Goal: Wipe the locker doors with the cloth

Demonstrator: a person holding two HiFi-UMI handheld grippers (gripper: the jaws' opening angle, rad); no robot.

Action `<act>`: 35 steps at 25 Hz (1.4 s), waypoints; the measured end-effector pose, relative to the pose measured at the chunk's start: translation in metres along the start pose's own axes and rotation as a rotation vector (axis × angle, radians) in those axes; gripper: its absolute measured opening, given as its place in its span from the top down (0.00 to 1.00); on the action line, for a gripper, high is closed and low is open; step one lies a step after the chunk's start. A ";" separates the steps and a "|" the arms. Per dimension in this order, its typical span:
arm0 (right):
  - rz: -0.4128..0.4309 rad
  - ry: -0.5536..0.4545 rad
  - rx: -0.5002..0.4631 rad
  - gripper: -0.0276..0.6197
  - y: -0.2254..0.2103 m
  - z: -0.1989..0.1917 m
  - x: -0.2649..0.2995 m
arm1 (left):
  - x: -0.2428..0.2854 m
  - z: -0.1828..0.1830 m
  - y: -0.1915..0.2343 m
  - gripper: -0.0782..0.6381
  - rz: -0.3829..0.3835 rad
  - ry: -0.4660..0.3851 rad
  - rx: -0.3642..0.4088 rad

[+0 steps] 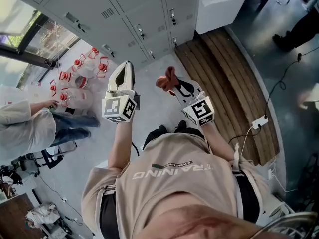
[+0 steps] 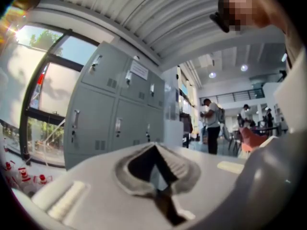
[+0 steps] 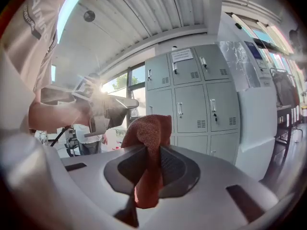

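Stood facing a bank of grey locker doors [image 1: 139, 19], well apart from them, with both grippers raised in front of the chest. Pinched the rust-red cloth [image 3: 146, 131] firmly between the jaws of the right gripper [image 1: 175, 87], with a bunched fold poking up past the tips and a narrow tail hanging down behind the pads. Held that cloth in the air, short of the lockers and touching none of the doors. Carried the left gripper [image 1: 124, 69] just beside the right, at about the same height, with jaws pressed together at the tips and nothing caught between them. Saw closed doors in both gripper views, each with a small handle and a vent slot, plus a paper notice [image 3: 182, 55] stuck on one upper door. Noted a tall white cabinet [image 1: 219, 4] at the end of the lockers, a slatted wooden platform [image 1: 224, 73] on the floor below it, and a white power strip [image 1: 259, 122] just beside that platform. Noted also clear bottles with red caps [image 1: 75, 76] clustered on the floor by the window [image 1: 20, 34], and another person [image 1: 25, 126] reaching toward them.
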State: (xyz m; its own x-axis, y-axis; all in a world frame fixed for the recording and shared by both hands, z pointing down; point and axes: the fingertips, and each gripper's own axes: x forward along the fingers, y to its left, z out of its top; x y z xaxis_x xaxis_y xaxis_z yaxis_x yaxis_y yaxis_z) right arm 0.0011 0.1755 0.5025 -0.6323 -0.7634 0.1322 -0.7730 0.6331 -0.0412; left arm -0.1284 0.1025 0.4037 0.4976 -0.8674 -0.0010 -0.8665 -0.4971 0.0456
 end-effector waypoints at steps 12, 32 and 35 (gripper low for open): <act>0.021 0.002 -0.085 0.87 -0.055 0.045 0.112 | 0.095 0.015 0.077 0.89 0.018 -0.007 -0.003; 0.168 -0.163 -0.474 0.87 -0.154 0.216 0.322 | 0.246 0.209 0.219 0.89 0.098 -0.296 0.191; 0.226 -0.198 -0.550 0.87 -0.170 0.250 0.350 | 0.270 0.228 0.219 0.89 0.128 -0.316 0.235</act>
State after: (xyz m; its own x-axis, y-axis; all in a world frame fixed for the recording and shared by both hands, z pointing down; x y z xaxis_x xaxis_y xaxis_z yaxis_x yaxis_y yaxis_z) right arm -0.1021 -0.2317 0.3082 -0.8153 -0.5790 -0.0080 -0.5123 0.7148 0.4760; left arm -0.1924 -0.2458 0.1859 0.3801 -0.8685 -0.3182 -0.9244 -0.3446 -0.1637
